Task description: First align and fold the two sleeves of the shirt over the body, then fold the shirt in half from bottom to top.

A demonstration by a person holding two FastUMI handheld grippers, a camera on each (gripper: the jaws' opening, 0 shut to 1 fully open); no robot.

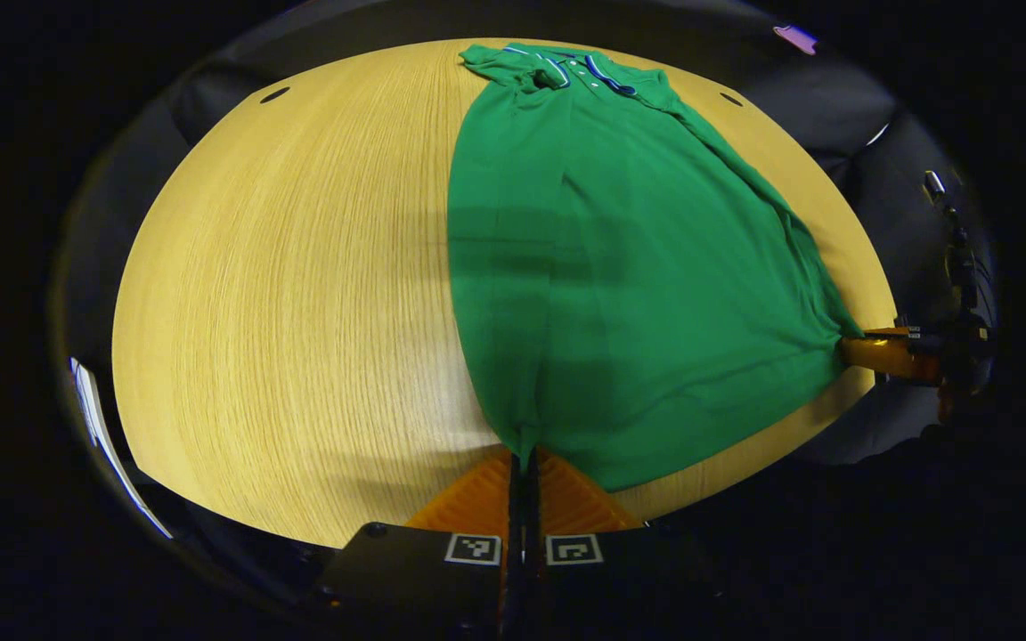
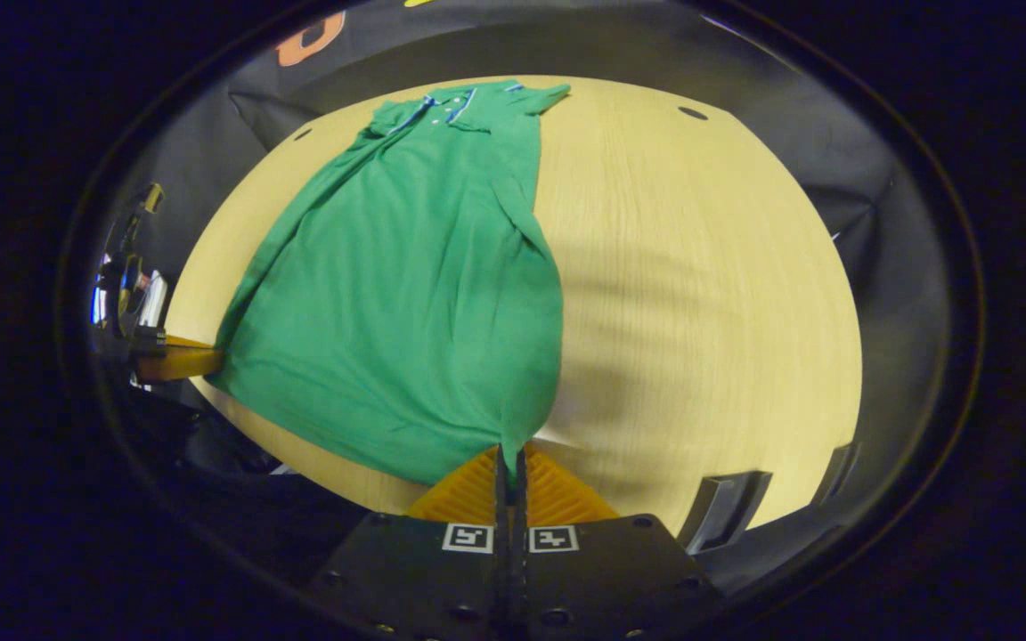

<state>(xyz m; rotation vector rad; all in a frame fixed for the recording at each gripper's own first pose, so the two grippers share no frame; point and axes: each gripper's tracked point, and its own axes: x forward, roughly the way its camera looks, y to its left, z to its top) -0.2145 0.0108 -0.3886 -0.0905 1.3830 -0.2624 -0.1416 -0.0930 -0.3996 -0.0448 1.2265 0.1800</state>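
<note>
A green polo shirt [image 1: 620, 285] lies lengthwise on the wooden table [image 1: 299, 294], collar at the far end, both sleeves folded in over the body. My left gripper [image 1: 524, 456] is shut on the shirt's near-left hem corner. In the right gripper view the same shirt [image 2: 406, 312] stretches away from me, and my right gripper [image 2: 510, 452] is shut on the near-right hem corner. Each gripper also appears in the other's view, holding its corner at the table's near edge: the right gripper [image 1: 844, 344] and the left gripper [image 2: 210, 361]. The hem is pulled taut between them.
Bare tabletop spreads to the left of the shirt in the left gripper view and to its right [image 2: 700, 294] in the right gripper view. Small dark holes [image 1: 274, 93] mark the far corners of the table. Black cloth surrounds the table.
</note>
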